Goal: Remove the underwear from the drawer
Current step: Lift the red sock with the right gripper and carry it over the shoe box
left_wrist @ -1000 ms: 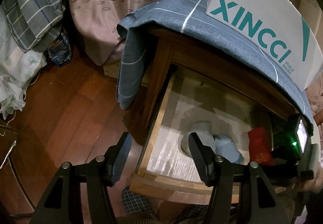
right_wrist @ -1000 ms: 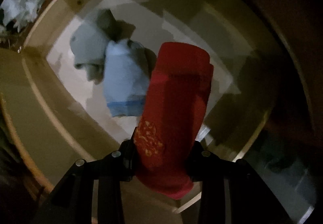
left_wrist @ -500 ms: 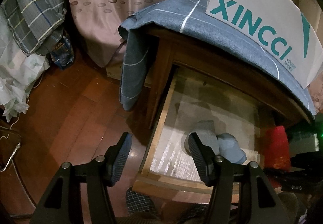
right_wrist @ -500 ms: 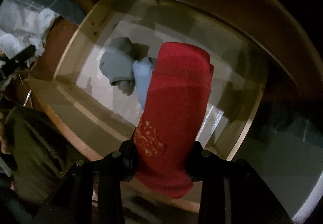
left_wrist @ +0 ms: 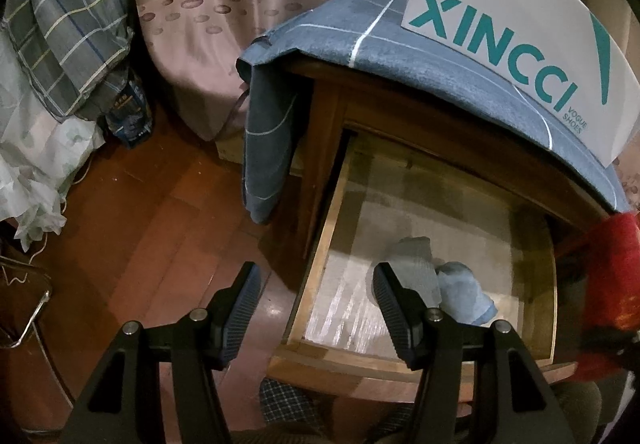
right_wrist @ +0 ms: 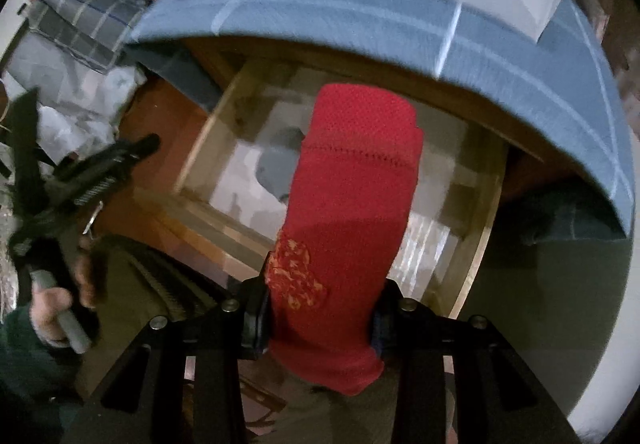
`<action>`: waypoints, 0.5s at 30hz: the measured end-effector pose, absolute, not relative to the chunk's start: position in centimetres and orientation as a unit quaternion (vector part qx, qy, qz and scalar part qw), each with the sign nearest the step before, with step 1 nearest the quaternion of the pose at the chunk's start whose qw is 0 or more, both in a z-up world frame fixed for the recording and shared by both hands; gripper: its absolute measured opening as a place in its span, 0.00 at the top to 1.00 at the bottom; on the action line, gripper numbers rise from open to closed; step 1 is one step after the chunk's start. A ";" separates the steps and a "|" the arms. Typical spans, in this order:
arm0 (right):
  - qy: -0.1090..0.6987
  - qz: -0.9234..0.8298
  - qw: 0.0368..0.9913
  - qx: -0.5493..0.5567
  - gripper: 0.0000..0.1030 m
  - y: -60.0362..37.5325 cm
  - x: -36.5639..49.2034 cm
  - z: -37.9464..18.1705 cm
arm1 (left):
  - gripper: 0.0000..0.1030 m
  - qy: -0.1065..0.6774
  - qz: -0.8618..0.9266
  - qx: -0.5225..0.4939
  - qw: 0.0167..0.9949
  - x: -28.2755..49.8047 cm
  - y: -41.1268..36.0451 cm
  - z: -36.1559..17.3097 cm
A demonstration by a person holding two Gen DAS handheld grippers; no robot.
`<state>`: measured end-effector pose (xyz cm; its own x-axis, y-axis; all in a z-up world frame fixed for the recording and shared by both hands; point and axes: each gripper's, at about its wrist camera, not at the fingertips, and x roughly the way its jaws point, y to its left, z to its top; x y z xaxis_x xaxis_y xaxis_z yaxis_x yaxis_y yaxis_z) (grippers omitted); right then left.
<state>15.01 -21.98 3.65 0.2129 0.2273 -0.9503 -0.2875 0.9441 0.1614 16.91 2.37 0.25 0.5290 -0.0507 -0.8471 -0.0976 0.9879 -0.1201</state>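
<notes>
A: Red knit is filling the right-wrist view: the red underwear [right_wrist: 352,211], a rolled bundle, is sitting clamped between the jaws of the right gripper [right_wrist: 320,318], and it is hanging above the open drawer [right_wrist: 476,272] rather than lying in it.

B: Why is it being gripped so low on the roll?

A: I am guessing the jaws are pinching the near end because that was the end facing up from the drawer floor. The roll's long axis is running straight out along the fingers, its far end pointing away and down toward the drawer, with a gold-patterned patch sitting just beside the left pad.

B: And the other tongs?

A: The left gripper [left_wrist: 316,308] is standing half-wide with nothing between its jaws, hovering over the drawer's front left corner, probably waiting its turn. Below it, a grey bundle [left_wrist: 416,260] and a light blue bundle [left_wrist: 464,294] are touching each other on the drawer [left_wrist: 320,264] floor.

B: So there is more to fetch?

A: I am judging so, if those two count as underwear.
</notes>
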 end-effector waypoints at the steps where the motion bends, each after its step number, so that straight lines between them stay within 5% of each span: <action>1: 0.599 0.167 0.783 -0.025 0.67 -21.9 14.9 4.4 | 0.42 0.485 0.015 -0.075 0.871 16.9 2.4 0.3; 15: 0.482 0.146 0.864 -0.020 0.67 -22.5 17.6 16.9 | 0.42 0.482 0.014 -0.074 0.873 16.8 2.5 0.4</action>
